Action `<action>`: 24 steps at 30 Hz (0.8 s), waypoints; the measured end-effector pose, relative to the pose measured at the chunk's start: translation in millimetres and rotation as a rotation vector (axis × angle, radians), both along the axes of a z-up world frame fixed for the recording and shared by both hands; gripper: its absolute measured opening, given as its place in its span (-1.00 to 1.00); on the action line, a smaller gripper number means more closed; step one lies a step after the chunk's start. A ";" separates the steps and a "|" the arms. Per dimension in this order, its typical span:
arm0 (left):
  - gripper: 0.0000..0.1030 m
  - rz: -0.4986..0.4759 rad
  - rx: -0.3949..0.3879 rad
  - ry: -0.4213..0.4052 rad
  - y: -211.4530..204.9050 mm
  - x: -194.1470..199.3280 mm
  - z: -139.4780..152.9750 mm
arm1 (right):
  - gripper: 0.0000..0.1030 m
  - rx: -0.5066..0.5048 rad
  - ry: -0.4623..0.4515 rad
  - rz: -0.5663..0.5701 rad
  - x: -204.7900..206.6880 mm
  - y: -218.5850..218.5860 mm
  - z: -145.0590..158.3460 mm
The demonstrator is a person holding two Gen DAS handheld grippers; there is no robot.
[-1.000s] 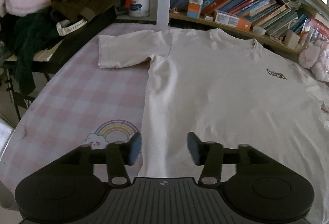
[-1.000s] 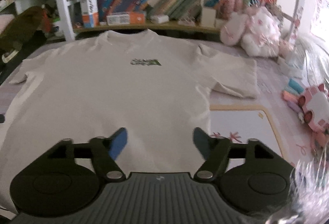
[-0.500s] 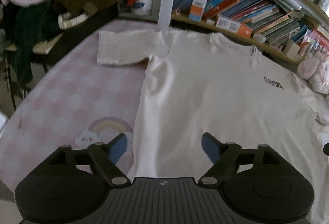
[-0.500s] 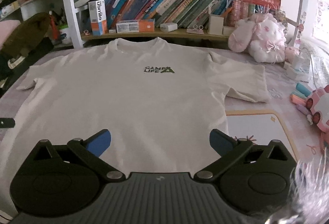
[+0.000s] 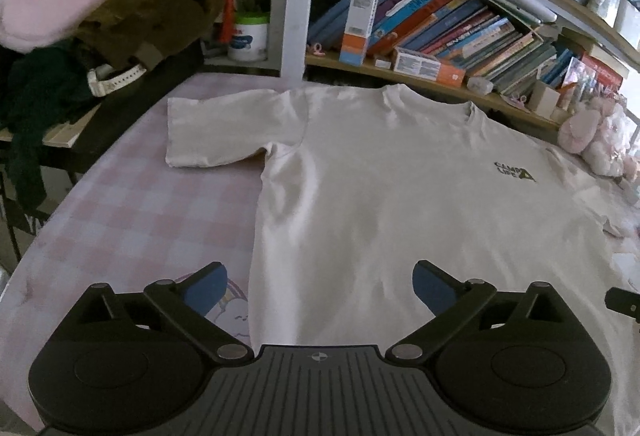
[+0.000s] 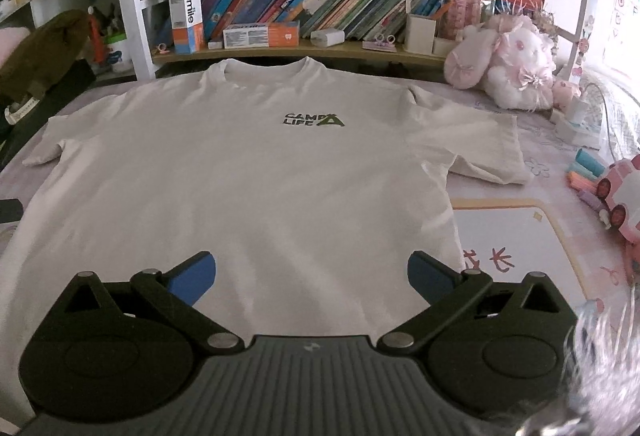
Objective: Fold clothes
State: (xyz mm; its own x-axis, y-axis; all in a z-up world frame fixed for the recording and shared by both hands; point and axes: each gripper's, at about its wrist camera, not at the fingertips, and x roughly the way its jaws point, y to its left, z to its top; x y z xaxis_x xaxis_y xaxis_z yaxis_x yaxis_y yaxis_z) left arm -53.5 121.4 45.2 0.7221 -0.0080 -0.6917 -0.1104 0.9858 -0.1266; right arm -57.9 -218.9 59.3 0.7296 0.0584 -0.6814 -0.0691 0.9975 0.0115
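Observation:
A cream T-shirt (image 5: 400,196) (image 6: 248,180) with a small dark chest logo lies flat and face up on the pink checked table cover (image 5: 132,212), collar toward the bookshelf, both short sleeves spread out. My left gripper (image 5: 320,286) hovers above the shirt's lower left hem; its jaws are opening wide, with only flat fabric below them and nothing pinched. Over the lower right part of the shirt my right gripper (image 6: 312,276) stands open, its blue pads (image 6: 192,276) apart and clear of the cloth.
A bookshelf (image 6: 320,8) full of books runs along the back edge. Dark and pink clothes (image 5: 100,32) pile up at the left. Pink plush toys (image 6: 508,56), markers and a pink toy car (image 6: 620,196) crowd the right side by a white drawing board (image 6: 516,232).
Both grippers' jaws have spread from partly closed to wide apart. The right view has drawn back slightly, showing more of the shelf. The shirt lies as before.

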 end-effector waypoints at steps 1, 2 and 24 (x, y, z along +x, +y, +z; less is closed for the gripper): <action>0.96 -0.008 -0.003 0.005 0.7 0.8 -0.7 | 1.00 -0.001 0.004 -0.001 0.0 1.6 -0.7; 0.96 -0.016 -0.004 0.009 1.1 1.7 -1.5 | 1.00 -0.002 0.008 -0.003 -0.2 3.4 -1.5; 0.95 0.157 -0.211 0.100 85.3 41.9 -22.8 | 1.00 -0.064 0.059 0.067 6.8 64.8 -11.8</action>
State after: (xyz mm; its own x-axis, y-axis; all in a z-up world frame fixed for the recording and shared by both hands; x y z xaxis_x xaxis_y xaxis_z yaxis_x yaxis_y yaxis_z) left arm -11.6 206.7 22.5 0.6540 -0.0522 -0.7547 -0.2824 0.9086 -0.3076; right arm -51.1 -154.2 47.5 0.6837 0.0610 -0.7272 -0.1370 0.9895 -0.0458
